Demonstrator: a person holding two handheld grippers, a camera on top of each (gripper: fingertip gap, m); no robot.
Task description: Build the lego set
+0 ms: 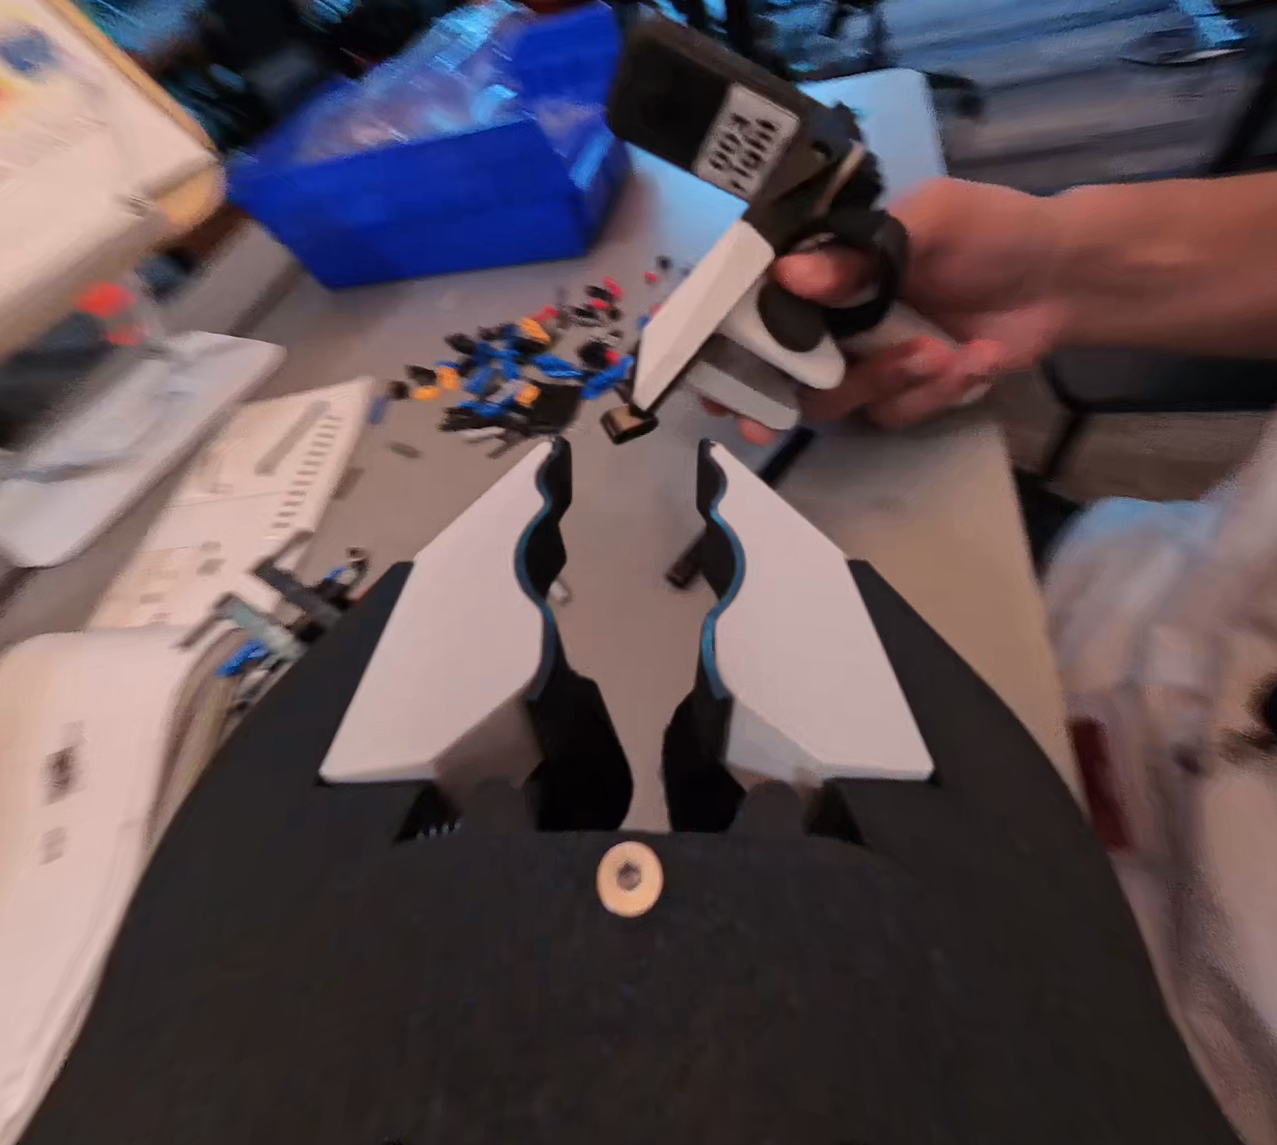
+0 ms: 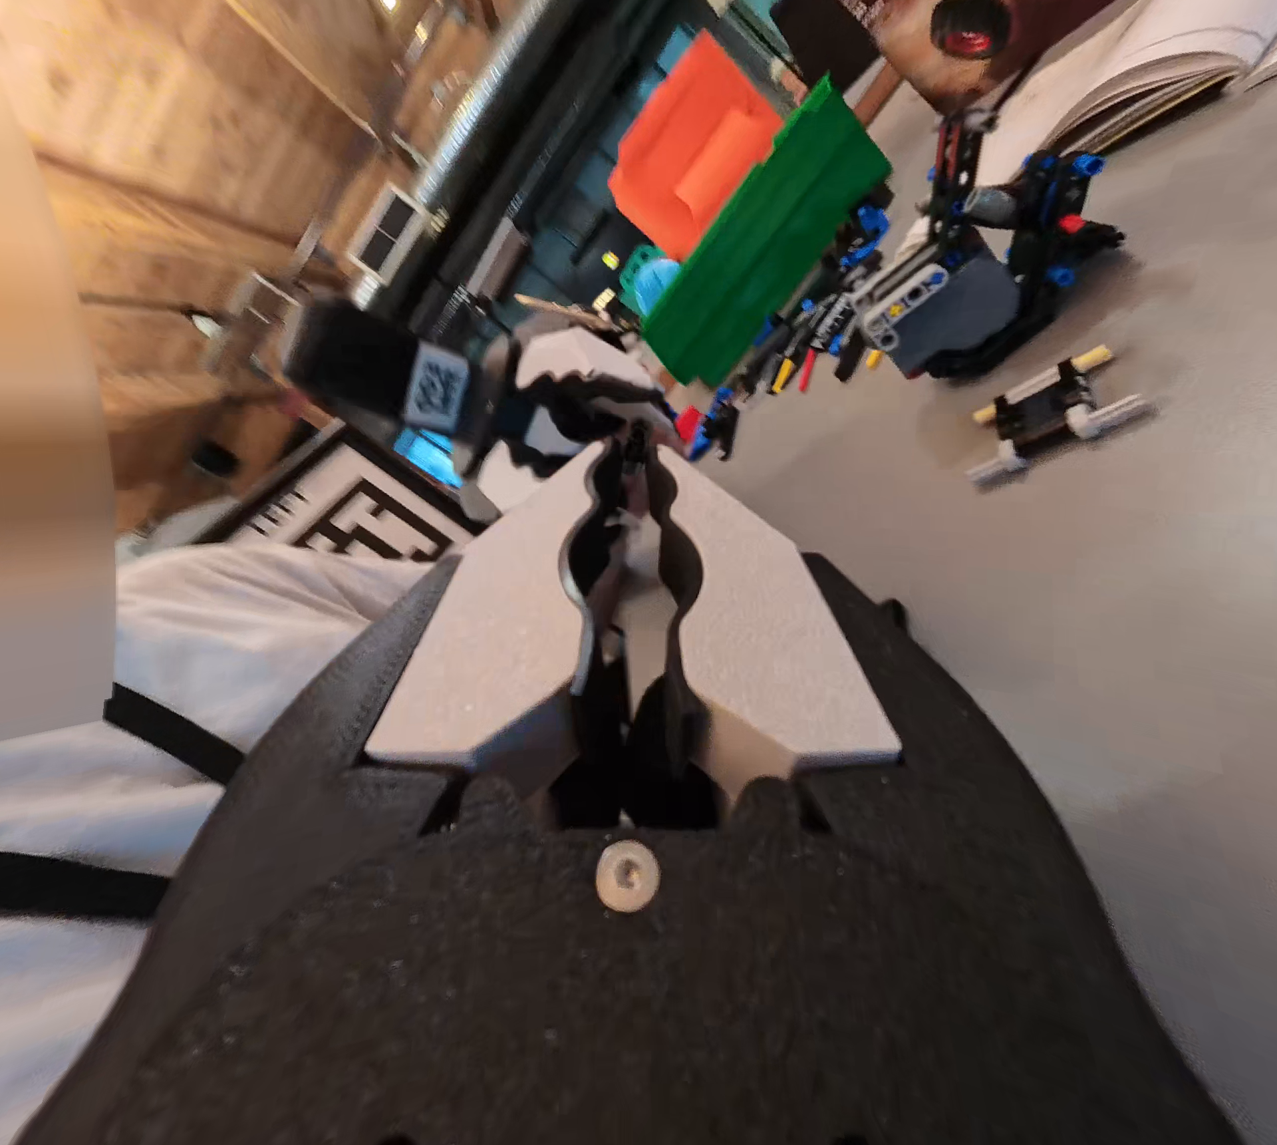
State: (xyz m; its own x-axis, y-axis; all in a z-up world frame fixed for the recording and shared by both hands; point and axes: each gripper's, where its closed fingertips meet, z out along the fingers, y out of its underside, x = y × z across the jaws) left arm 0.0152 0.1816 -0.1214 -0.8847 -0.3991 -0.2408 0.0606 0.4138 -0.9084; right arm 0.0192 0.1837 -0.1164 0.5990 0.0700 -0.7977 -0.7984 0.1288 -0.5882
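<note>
The left tongs (image 1: 632, 455) stand with a wide gap and nothing between them, poised above the grey table (image 1: 898, 510). Just beyond their tips the right tongs (image 1: 639, 417), gripped by a hand (image 1: 967, 296), pinch a small black piece (image 1: 627, 424) at their very ends; in the right wrist view they (image 2: 630, 455) are drawn narrow on that piece (image 2: 634, 445). This looks like a handover or a mating in mid-air, so it would pay to bring the left tongs in slowly and square, closing only once the piece sits well between the pads. Farther off lies the loose pile of parts (image 1: 511, 372), then a blue bin (image 1: 428, 185); the half-built model (image 2: 967, 289) stands well apart on the table
</note>
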